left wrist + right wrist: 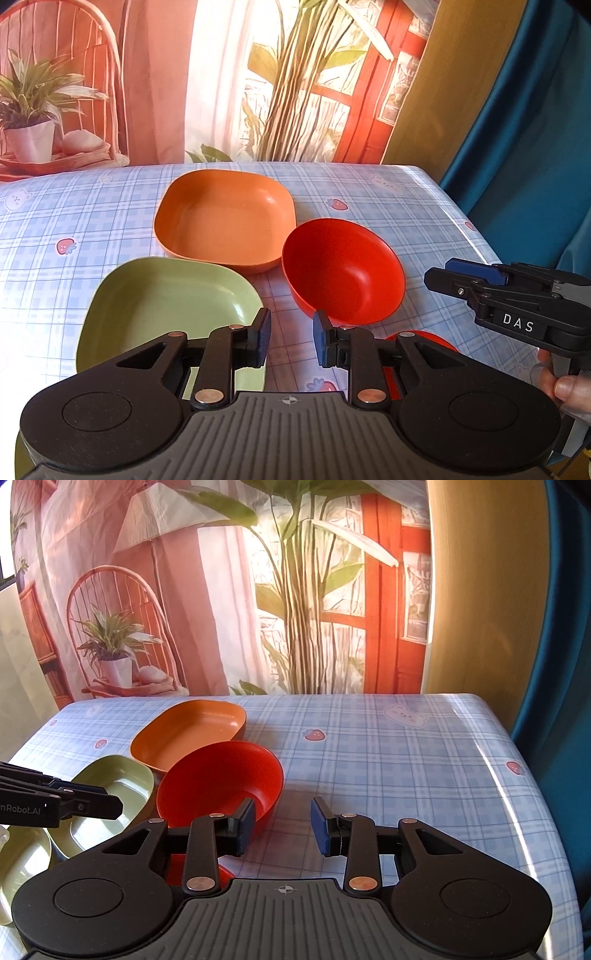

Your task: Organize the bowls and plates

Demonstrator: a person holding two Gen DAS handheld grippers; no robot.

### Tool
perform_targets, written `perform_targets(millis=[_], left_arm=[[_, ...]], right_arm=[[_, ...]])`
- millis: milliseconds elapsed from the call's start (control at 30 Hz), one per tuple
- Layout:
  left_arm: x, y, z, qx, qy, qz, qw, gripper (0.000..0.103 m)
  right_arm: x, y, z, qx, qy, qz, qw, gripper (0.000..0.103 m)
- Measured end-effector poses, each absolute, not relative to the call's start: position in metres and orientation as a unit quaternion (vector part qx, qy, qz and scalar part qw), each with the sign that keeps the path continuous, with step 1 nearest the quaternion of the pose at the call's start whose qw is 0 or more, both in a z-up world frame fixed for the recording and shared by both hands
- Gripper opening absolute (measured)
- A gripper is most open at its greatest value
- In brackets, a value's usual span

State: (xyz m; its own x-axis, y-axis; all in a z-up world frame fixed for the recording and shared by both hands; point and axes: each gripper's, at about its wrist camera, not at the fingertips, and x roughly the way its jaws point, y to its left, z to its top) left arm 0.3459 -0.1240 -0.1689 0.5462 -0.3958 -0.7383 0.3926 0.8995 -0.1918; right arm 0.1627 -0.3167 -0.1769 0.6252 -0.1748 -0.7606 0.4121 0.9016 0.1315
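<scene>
An orange square plate (225, 218) lies at the table's middle, with a red bowl (343, 269) to its right and a green square plate (166, 295) in front of it. My left gripper (291, 338) is open and empty, hovering between the green plate and the red bowl. A second red dish (424, 338) shows partly under its right finger. My right gripper (282, 825) is open and empty, its left finger (243, 823) just in front of the red bowl (221, 779). The orange plate (188, 731), the green plate (122, 794) and another green dish (22, 860) show at left.
The table (406, 775) has a blue checked cloth with strawberries; its right edge drops off by a blue curtain (565, 664). A printed backdrop (221, 590) hangs behind the far edge. The right gripper shows in the left wrist view (476, 277).
</scene>
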Motion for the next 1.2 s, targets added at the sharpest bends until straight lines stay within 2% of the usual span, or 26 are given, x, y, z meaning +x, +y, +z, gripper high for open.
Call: perform_targets(millis=[67, 133, 733, 1200], left_arm=[[0.352, -0.128, -0.171, -0.004, 0.422, -0.225, 0.878, 0.032], [0.357, -0.132, -0.173, -0.005, 0.422, -0.226, 0.878, 0.034], [0.386, -0.15, -0.191, -0.008, 0.429, -0.243, 0.87, 0.033], [0.351, -0.144, -0.15, -0.004, 0.39, -0.257, 0.884, 0.033]], right_arm=[[0.169, -0.319, -0.181, 0.152, 0.402, -0.16, 0.889, 0.032], [0.175, -0.321, -0.185, 0.158, 0.403, -0.153, 0.888, 0.032], [0.196, -0.332, -0.215, 0.2, 0.414, -0.128, 0.879, 0.029], [0.177, -0.313, -0.165, 0.181, 0.38, -0.136, 0.897, 0.03]])
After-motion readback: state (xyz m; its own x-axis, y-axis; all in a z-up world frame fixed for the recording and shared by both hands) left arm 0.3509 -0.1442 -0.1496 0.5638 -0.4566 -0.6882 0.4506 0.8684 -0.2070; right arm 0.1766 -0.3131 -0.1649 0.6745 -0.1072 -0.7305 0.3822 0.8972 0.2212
